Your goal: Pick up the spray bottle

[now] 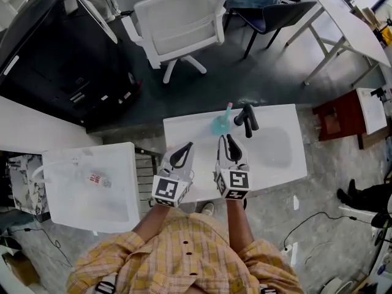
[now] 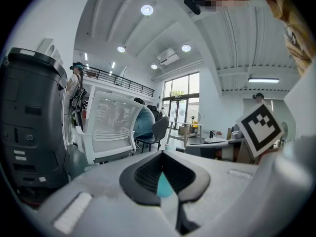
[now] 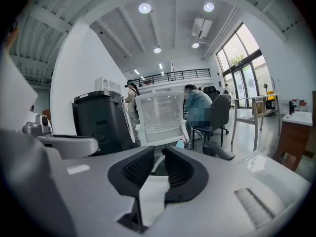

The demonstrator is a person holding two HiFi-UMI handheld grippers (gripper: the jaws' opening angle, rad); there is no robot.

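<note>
The spray bottle is teal with a pink top and stands at the far edge of the small white table. My left gripper hovers over the table's near left side. Its jaws meet at the tips with nothing held, and a sliver of the teal bottle shows through the gap behind them. My right gripper sits just short of the bottle, slightly to its right. Its jaws stand a little apart and nothing is between them. In the right gripper view the bottle appears small, ahead and just right of the right gripper.
A black handled tool lies on the table right beside the bottle. A white office chair stands beyond the table and a large black machine to the left. A white bin is at near left, a red-brown stool at right.
</note>
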